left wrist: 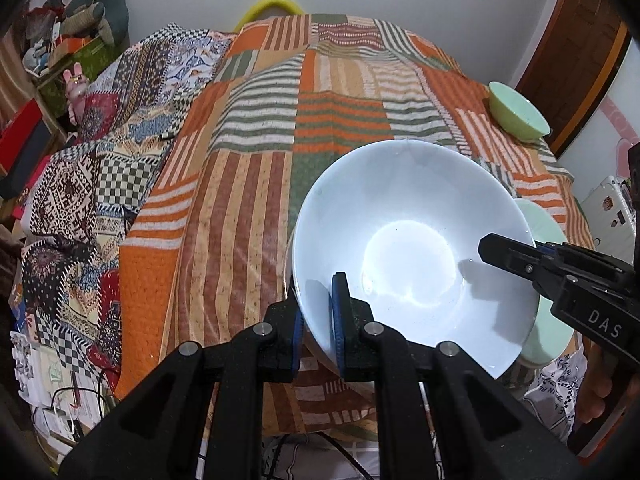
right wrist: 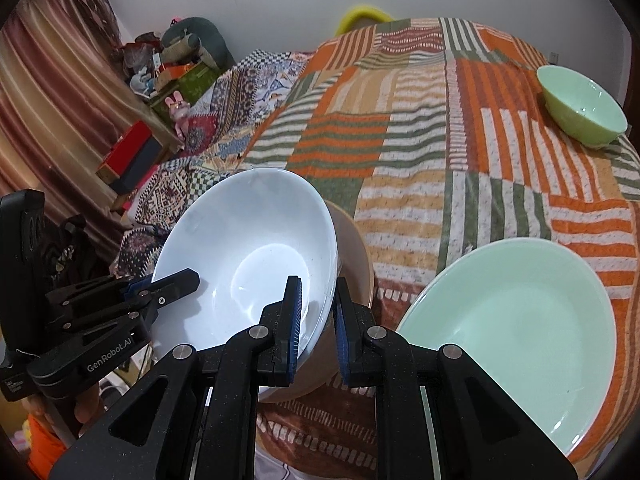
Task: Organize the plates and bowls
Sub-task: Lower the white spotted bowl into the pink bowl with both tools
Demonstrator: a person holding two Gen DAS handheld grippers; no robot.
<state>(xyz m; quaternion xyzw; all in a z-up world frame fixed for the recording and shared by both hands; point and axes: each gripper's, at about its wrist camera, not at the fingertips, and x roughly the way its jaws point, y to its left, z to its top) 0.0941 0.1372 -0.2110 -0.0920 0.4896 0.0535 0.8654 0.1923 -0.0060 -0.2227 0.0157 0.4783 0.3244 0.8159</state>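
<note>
A large white bowl (left wrist: pixel 408 248) hangs tilted just above the striped bedspread (left wrist: pixel 248 184), held by both grippers. My left gripper (left wrist: pixel 319 314) is shut on its near-left rim. My right gripper (right wrist: pixel 318 314) is shut on the opposite rim (right wrist: pixel 320 280) and shows in the left wrist view as a black jaw (left wrist: pixel 506 254). The left gripper (right wrist: pixel 176 284) appears at the bowl's far side in the right wrist view. Under the white bowl (right wrist: pixel 248 256) lies a brown bowl (right wrist: pixel 354 248), mostly hidden. A pale green plate (right wrist: pixel 516 320) lies to the right of it, and a small green bowl (right wrist: pixel 580 106) stands at the far right.
A patterned quilt (left wrist: pixel 80 184) is bunched along the bed's left side. Boxes and plush toys (left wrist: pixel 76 40) pile up at the far left. Cables and papers (left wrist: pixel 68 392) lie on the floor below the bed's near edge. A wooden door (left wrist: pixel 576 40) stands at the right.
</note>
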